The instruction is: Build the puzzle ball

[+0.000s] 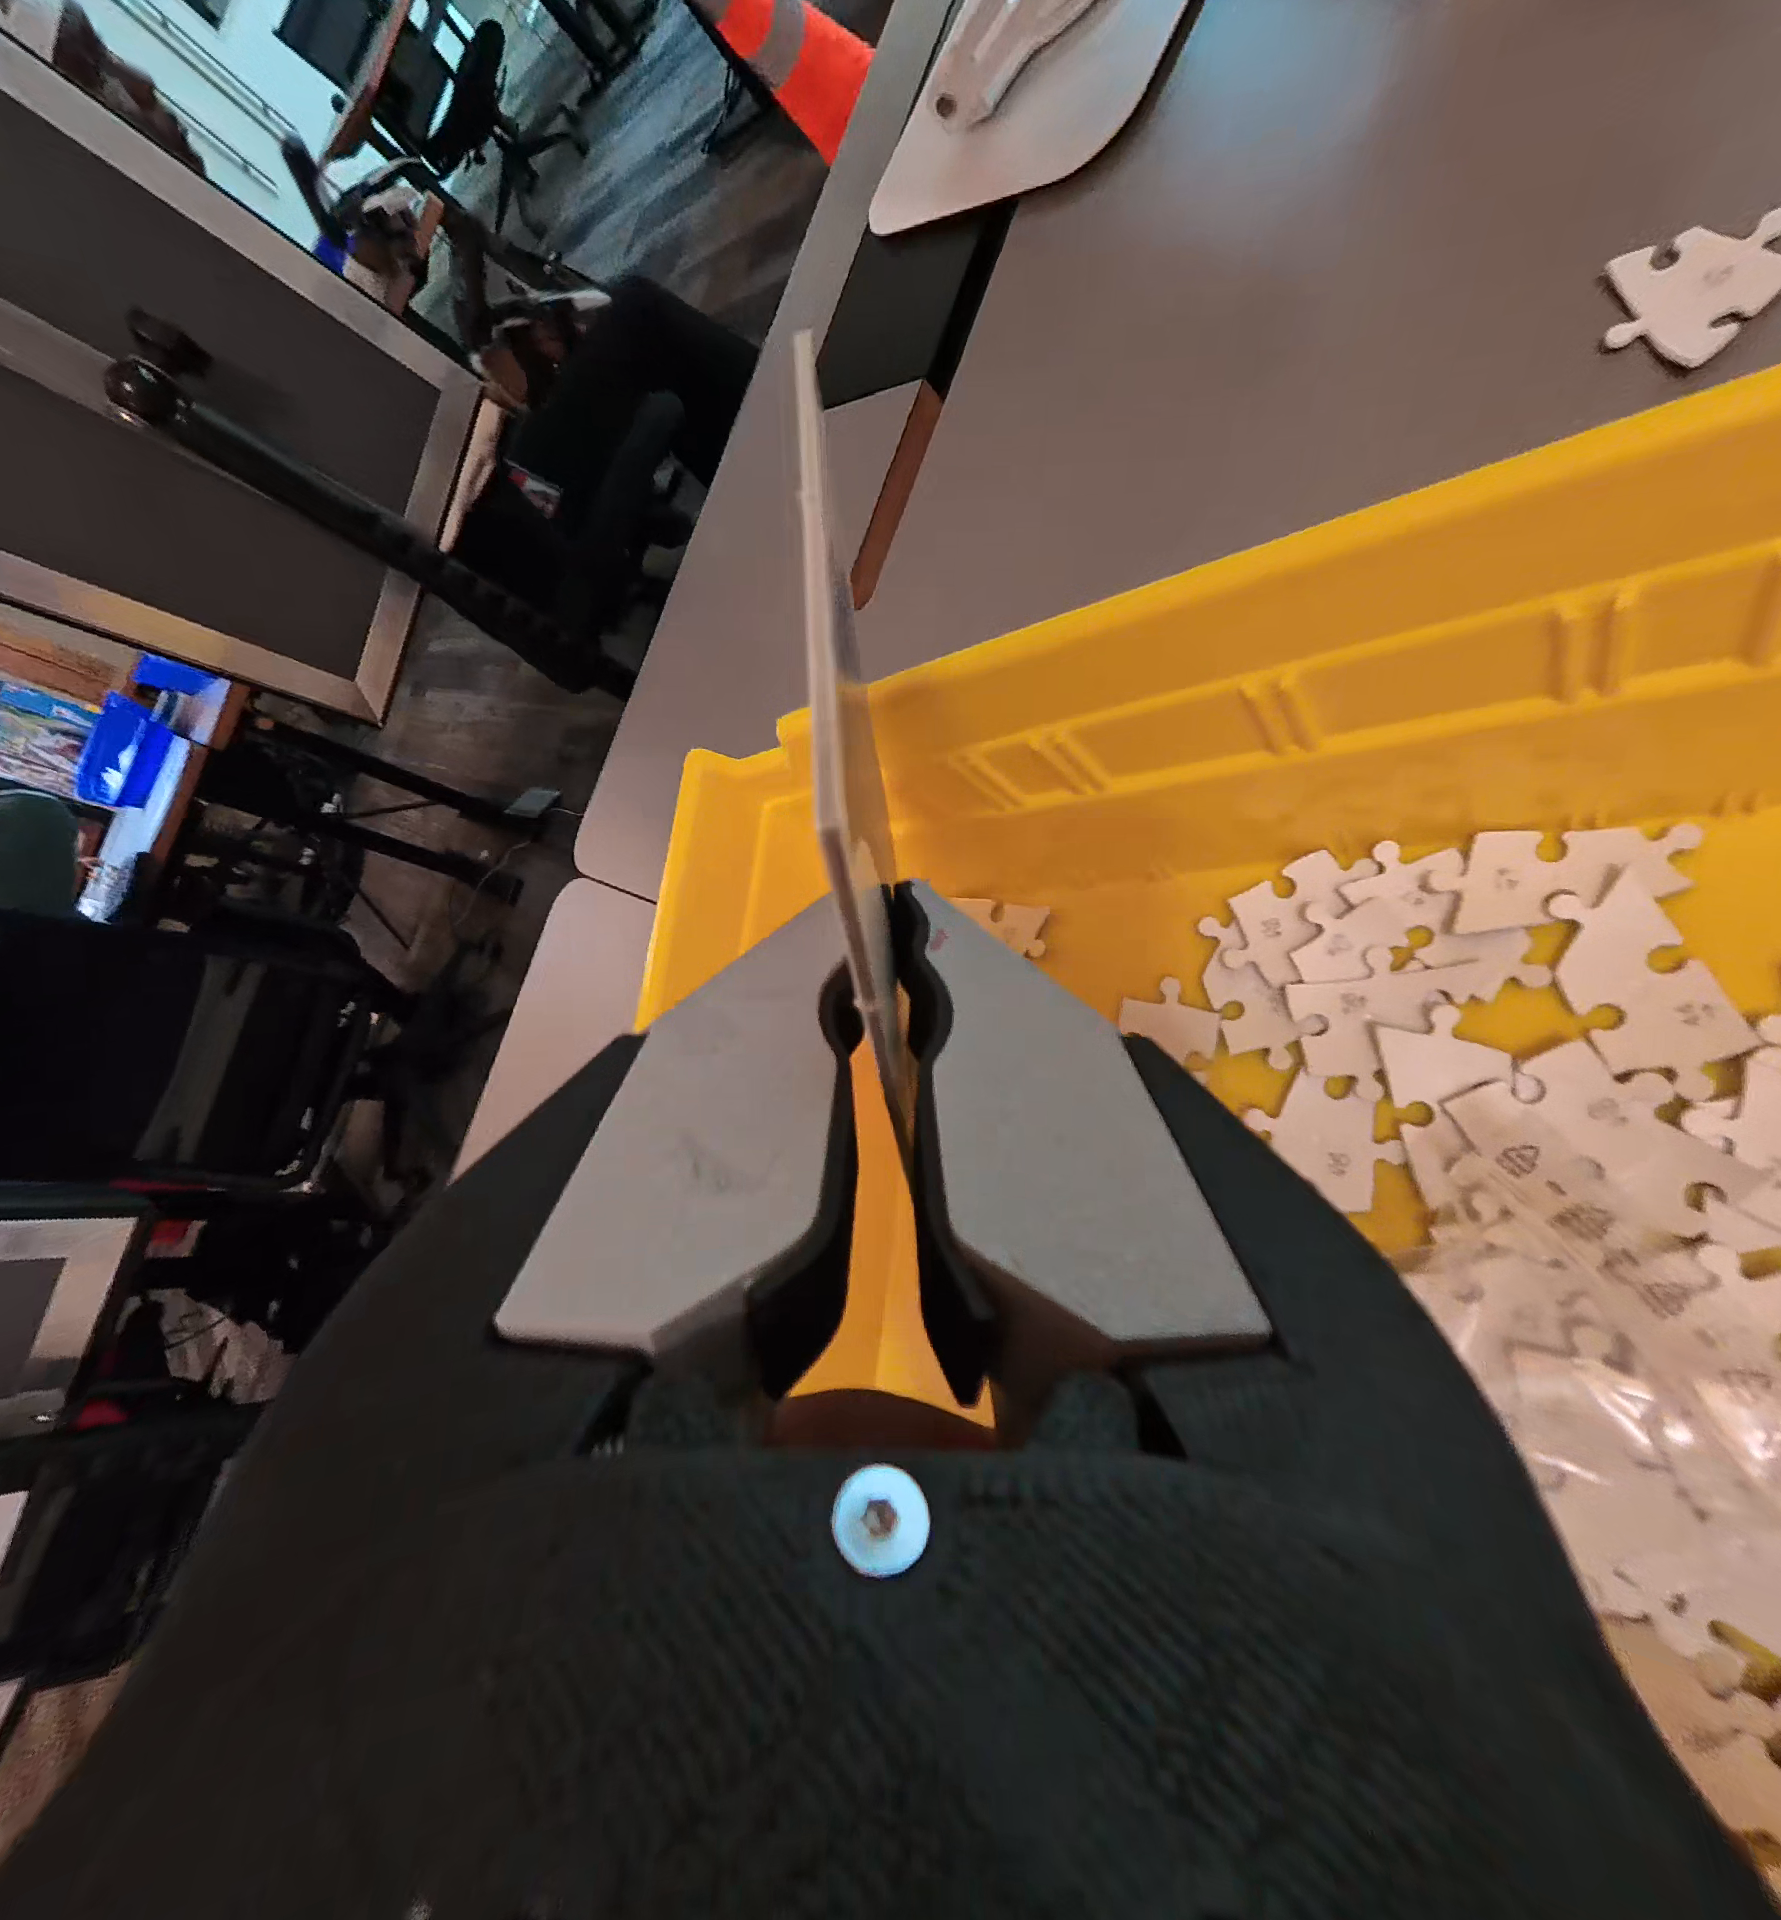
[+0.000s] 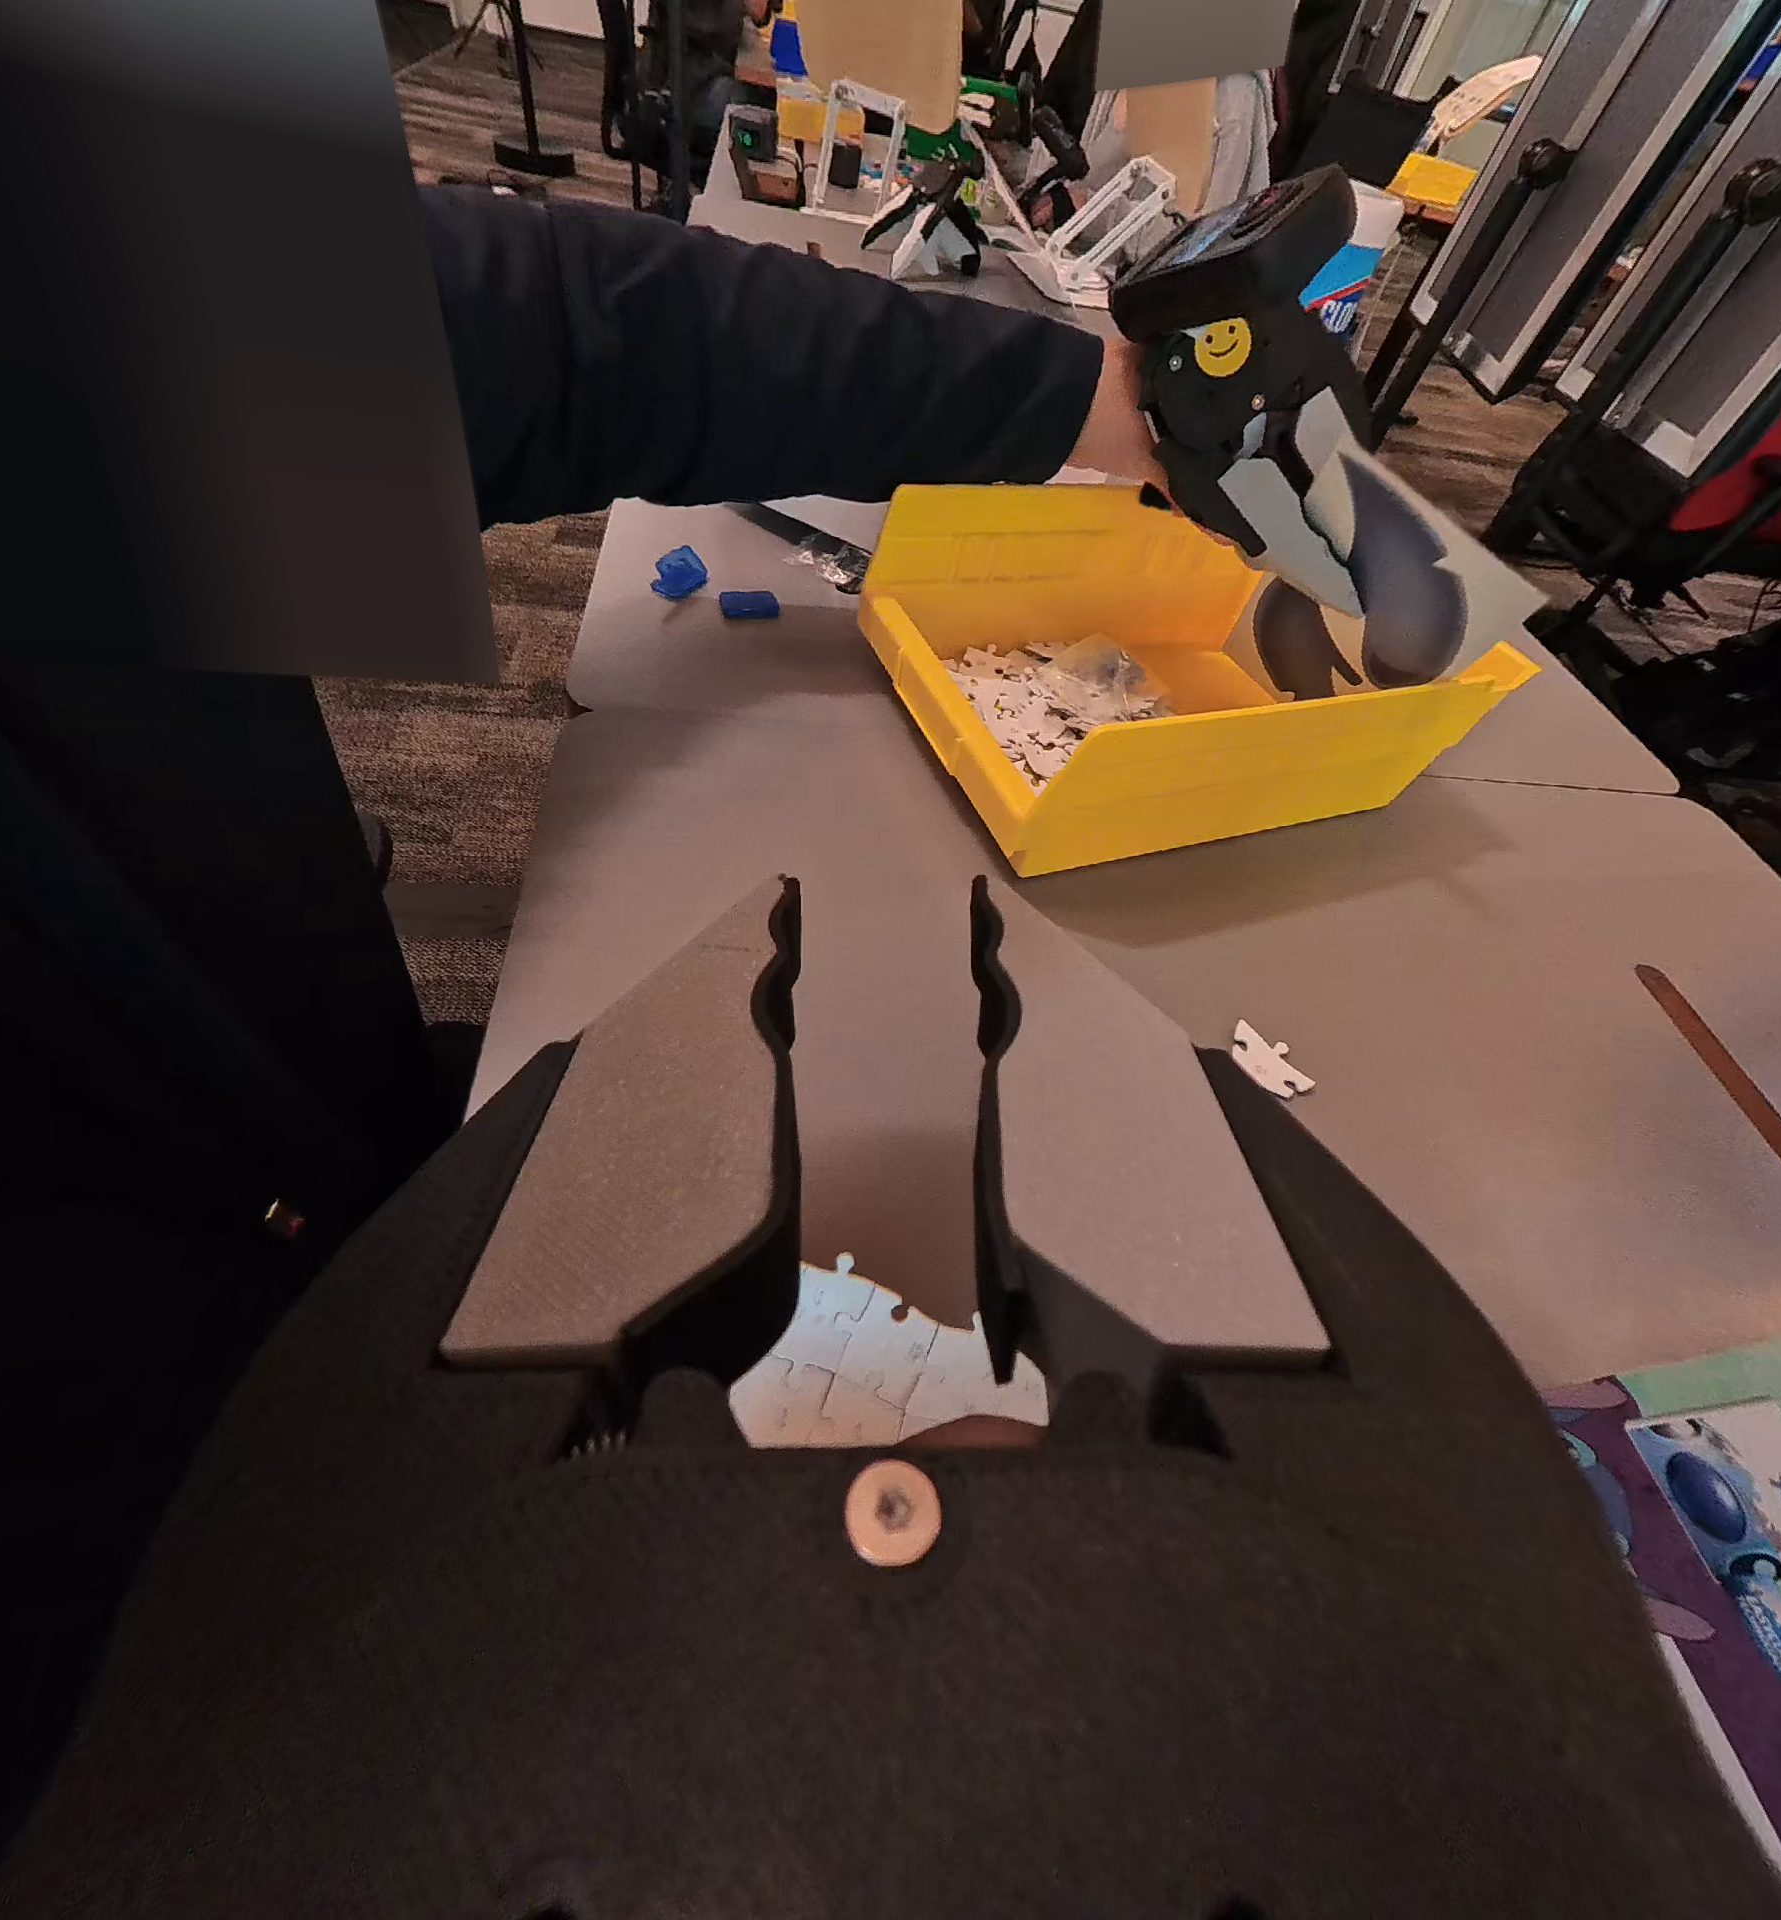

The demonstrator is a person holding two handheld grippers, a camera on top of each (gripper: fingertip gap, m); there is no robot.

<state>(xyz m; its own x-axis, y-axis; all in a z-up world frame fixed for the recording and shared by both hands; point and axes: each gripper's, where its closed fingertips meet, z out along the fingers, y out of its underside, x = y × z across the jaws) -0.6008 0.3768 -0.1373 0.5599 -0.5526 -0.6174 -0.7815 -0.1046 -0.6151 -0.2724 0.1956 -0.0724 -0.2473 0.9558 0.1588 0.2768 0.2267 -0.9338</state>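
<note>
1. Left gripper [image 1: 881, 914], black-bodied with grey fingers, clamped tight on a thin flat printed card [image 1: 829, 665], seen edge-on in its own view and as a grey-and-blue printed sheet in the right wrist view, held up over the far end of the yellow plastic bin [image 2: 1218, 769].
2. Right gripper [image 2: 884, 894], same build, parted to a moderate gap with nothing between the fingers, hovering low over the grey tabletop [image 2: 1385, 987].
3. Loose white curved puzzle pieces [image 1: 1437, 997] heaped in the bin, together with a crinkled clear plastic bag [image 1: 1675, 1455].
4. Small joined patch of white puzzle pieces [image 2: 865, 1361] lying on the table directly under the right gripper, glimpsed through the gap at its base.
5. One single white puzzle piece [image 2: 1272, 1057] alone on the table, right of the right gripper and well apart from the bin.
6. Colourful printed sheet or box [image 2: 1738, 1538] at the table's near right corner; two small blue plastic bits [image 2: 704, 587] beyond the bin's left.
7. Step in hand, by judgement: clearing the card out of the bin to free the pieces; assembly barely begun, only a few pieces joined.
8. Next move likely calls for: card set down off to the side, a loose piece pinched by its edge, tabs lined up against the joined patch, patch steadied with the free gripper while pressing.
</note>
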